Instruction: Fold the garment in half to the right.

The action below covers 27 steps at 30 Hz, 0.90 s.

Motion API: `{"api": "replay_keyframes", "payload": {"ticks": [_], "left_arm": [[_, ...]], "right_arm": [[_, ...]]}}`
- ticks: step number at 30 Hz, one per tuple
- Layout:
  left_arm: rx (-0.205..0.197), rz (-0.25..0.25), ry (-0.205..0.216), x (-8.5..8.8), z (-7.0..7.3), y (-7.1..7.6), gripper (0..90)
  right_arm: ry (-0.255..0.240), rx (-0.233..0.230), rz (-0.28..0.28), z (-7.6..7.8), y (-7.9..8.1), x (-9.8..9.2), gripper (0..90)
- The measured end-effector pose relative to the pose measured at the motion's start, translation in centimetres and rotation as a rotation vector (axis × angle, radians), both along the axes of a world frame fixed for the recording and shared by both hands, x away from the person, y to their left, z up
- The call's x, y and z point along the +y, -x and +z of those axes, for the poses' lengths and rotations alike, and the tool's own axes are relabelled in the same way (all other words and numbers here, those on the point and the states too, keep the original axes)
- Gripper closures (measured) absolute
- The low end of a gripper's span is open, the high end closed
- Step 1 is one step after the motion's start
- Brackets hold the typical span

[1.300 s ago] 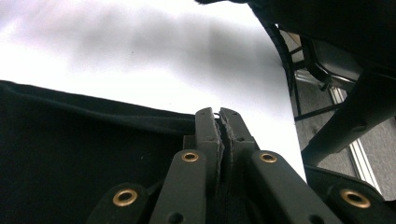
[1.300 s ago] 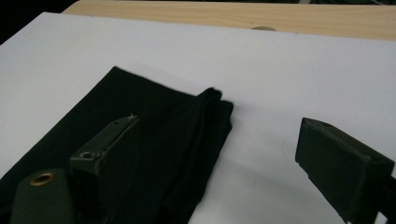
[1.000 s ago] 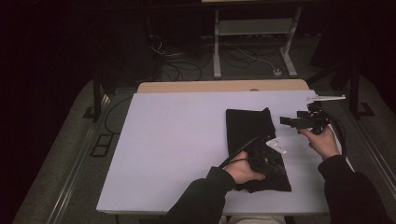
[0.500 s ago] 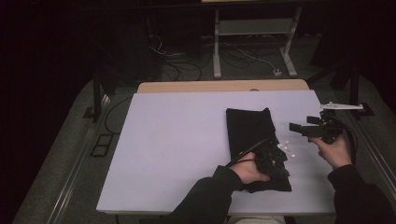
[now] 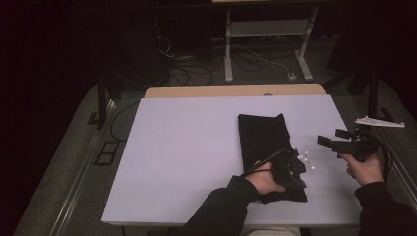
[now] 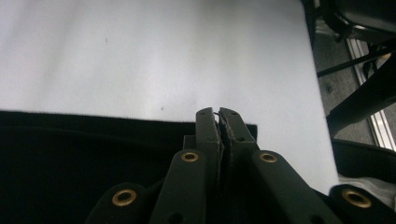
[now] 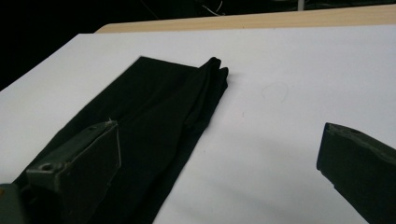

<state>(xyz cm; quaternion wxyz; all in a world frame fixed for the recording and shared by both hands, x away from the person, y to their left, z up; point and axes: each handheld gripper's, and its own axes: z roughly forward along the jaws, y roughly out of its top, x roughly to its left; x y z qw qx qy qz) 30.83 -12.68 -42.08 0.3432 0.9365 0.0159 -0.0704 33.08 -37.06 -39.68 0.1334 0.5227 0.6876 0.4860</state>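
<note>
Black folded cloth is laid lengthwise on the right half of the white table. Its near end is pinched in the closed left gripper. Just beside its right edge, the right gripper is held with jaws wide apart and nothing between them.

Right gripper has its 2 black jaws wide apart w/ nothing between them. One jaw is at the bottom left, over the black cloth. The other is at the right, over bare table. The cloth is long and folded, lying flat on the white table. Its far end is bunched up a bit. A wood edge runs along the back of the table.
</note>
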Motion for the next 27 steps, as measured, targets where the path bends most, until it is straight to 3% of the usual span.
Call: {"api": "replay_keyframes", "payload": {"ticks": [5, 8, 9, 11, 13, 15, 18, 23, 27], "left_arm": [[0.010, -0.004, 0.043, 0.3, 0.6, 0.0, 79.8], [0.038, 0.001, 0.073, 0.6, 1.0, 0.1, 73.3], [0.026, 0.004, 0.078, 0.6, 1.2, 0.0, 70.6], [0.032, 0.008, 0.090, 0.8, 1.4, -0.1, 64.7], [0.073, 0.013, 0.106, 1.1, 1.6, -0.3, 58.0], [0.079, 0.047, 0.122, 1.3, 1.9, -0.5, 48.1], [0.118, 0.046, 0.143, 1.8, 2.2, -0.8, 37.1], [0.128, 0.055, 0.212, 2.6, 2.7, -1.0, 25.5], [0.121, 0.079, 0.214, 3.2, 3.0, -1.3, 11.8]], "right_arm": [[0.001, -0.011, -0.015, 0.2, 0.7, -0.4, 0.0], [0.002, -0.017, -0.020, 0.2, 1.1, -0.8, 0.0], [-0.003, -0.014, -0.025, 0.2, 1.2, -0.9, 0.0], [-0.005, -0.015, -0.028, 0.2, 1.4, -1.1, 0.0], [-0.009, -0.019, -0.030, 0.2, 1.6, -1.3, 0.0], [-0.008, -0.023, -0.030, 0.2, 1.8, -1.4, 0.0], [0.011, -0.021, -0.020, 0.2, 2.0, -1.4, 0.0], [0.017, -0.015, -0.014, 0.1, 2.4, -1.6, 0.0], [0.013, -0.017, -0.014, 0.1, 2.7, -1.9, 0.0]]}}
